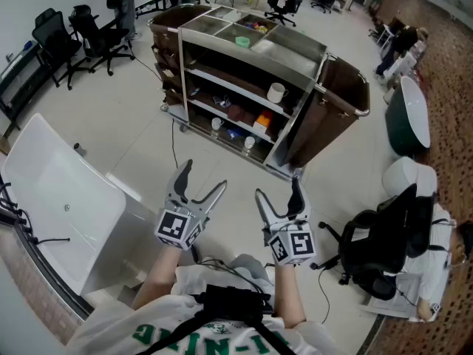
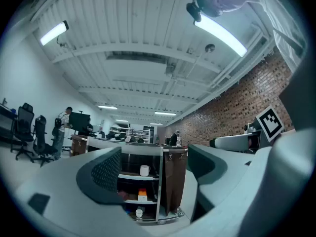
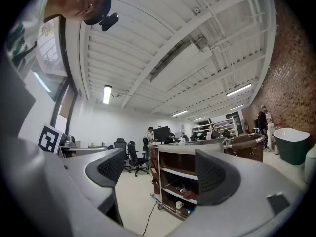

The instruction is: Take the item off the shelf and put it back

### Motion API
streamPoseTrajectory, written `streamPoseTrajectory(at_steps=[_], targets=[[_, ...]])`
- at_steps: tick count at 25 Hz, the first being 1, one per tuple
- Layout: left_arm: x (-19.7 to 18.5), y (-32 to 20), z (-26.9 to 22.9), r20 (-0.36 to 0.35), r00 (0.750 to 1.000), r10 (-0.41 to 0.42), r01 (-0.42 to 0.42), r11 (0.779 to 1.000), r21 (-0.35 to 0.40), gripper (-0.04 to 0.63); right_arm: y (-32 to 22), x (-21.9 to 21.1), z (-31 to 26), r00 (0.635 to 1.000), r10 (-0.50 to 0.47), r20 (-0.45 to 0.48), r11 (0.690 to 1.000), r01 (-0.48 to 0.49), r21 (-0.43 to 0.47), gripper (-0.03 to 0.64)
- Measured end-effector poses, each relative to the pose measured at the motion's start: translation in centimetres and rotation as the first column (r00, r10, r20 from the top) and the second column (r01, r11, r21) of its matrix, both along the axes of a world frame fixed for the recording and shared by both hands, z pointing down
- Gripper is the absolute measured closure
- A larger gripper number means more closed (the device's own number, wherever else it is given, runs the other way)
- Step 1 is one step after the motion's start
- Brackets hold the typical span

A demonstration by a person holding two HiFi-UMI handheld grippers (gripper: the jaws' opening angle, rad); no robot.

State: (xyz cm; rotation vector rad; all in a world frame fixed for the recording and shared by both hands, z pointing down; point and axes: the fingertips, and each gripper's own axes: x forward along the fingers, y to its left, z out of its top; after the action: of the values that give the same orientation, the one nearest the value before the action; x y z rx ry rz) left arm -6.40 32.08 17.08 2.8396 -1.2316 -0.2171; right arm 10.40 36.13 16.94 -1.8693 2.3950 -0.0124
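Both grippers are held out level over the bare floor, side by side and apart from each other. The left gripper (image 1: pixel 203 176) has its fingers (image 2: pixel 106 172) spread moderately, with nothing between them. The right gripper (image 1: pixel 277 189) has its fingers (image 3: pixel 212 174) spread too, and they are also empty.

The cart (image 1: pixel 292 46) with the shelves stands ahead of both pairs of fingers, well apart from them, and none of them touch it. In the left gripper view the open front of the cart shows in the gap between the fingers. In the right gripper view it sits in the gap close to the right-hand finger.

A white mug (image 1: pixel 276 92) stands upright on the upper shelf, beyond the fingertips of the right gripper. An orange box (image 1: pixel 262 120) sits on the shelf below it. A small white cup (image 1: pixel 249 143) stands on the bottom shelf. All three are on their shelves, untouched. A cable (image 1: pixel 174 143) runs across the floor from the cart toward the left gripper. Office chairs (image 1: pixel 96 32) stand far off beyond the left fingers.
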Motion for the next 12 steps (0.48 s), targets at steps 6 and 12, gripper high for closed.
streamPoseTrajectory(at_steps=[6, 12], targets=[[-1.3, -4.7, 2.6, 0.050, 0.999, 0.007, -0.007, 1.000, 0.004, 0.198, -4.0, -1.2, 1.0, 1.000, -0.005, 0.012, 1.000, 0.006, -0.025, 0.158], [0.0, -13.0, 3.9, 0.058, 0.998, -0.028, 0.026, 0.999, 0.022, 0.198, -12.3, 2.8, 3.0, 0.999, 0.009, 0.032, 1.000, -0.009, -0.011, 0.160]])
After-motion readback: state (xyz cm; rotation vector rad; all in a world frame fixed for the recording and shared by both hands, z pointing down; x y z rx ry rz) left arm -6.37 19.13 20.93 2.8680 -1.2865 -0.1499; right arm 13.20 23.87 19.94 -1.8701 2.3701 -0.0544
